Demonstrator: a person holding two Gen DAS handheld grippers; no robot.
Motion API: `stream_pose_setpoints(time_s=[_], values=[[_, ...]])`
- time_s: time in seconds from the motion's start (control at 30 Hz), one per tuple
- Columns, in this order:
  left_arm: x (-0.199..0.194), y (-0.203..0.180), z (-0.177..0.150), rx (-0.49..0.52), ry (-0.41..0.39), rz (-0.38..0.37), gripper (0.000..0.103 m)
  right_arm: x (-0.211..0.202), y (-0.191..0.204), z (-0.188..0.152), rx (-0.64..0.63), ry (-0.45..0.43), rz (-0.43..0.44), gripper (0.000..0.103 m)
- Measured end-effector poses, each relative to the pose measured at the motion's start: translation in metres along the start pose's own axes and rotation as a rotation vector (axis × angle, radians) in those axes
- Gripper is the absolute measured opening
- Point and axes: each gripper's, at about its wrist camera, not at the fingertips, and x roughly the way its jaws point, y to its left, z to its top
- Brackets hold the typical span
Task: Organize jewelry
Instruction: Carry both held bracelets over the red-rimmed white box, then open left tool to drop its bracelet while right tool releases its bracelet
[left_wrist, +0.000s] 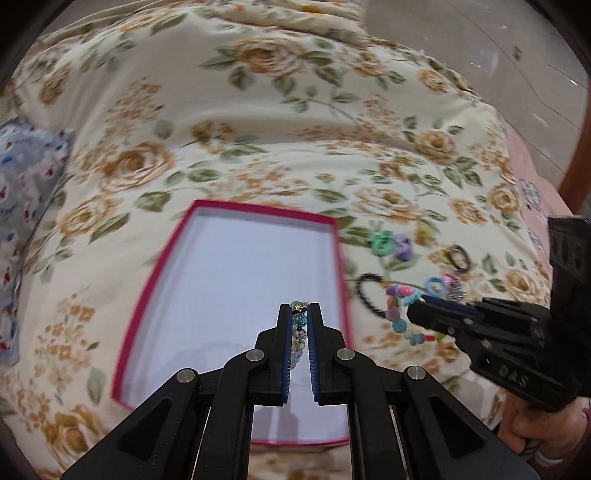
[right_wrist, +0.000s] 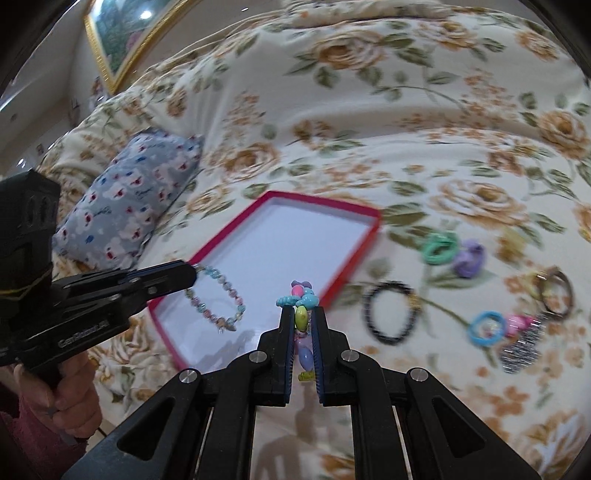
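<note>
The left gripper (left_wrist: 299, 308) is clamped on a bracelet (right_wrist: 216, 297) of pale blue, green and clear beads, which hangs in a loop from its tips above the white floor of the tray (left_wrist: 155, 280), a shallow open box with a red rim lying on the floral bedspread (left_wrist: 258, 122). The right gripper (right_wrist: 300, 314) is pinched on a 2nd bracelet (left_wrist: 400, 317) of chunky pastel beads, held up just right of the tray's edge. Still on the bedspread to the right: a black bracelet (right_wrist: 391, 312), a green ring (right_wrist: 439, 247) touching a purple piece (right_wrist: 469, 256), a blue ring (right_wrist: 485, 328) beside pink beads (right_wrist: 517, 323) and a glittery comb (right_wrist: 524, 345), and a dark ring (right_wrist: 557, 297). A blue floral pillow (right_wrist: 129, 199) lies left of the tray. A hand (right_wrist: 70, 391) grips the left tool's handle
</note>
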Motion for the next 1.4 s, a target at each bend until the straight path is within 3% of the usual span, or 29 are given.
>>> stream_pose_setpoints(time_s=[0.4,0.73,1.13,1.4], values=[[0.019,0.043,-0.003,-0.094,0.039,0.066,0.007,0.066,0.049,-0.01,-0.032,0.133,0.146,0.008],[0.058,0.074,-0.011,-0.148,0.116,0.128,0.007,0.084,0.023,-0.015,0.0,0.189,0.065,0.009],[0.085,0.078,-0.011,-0.144,0.156,0.168,0.008,0.099,0.029,-0.013,-0.037,0.221,0.048,0.013],[0.081,0.075,-0.012,-0.14,0.148,0.186,0.026,0.091,0.026,-0.01,-0.011,0.202,0.062,0.016]])
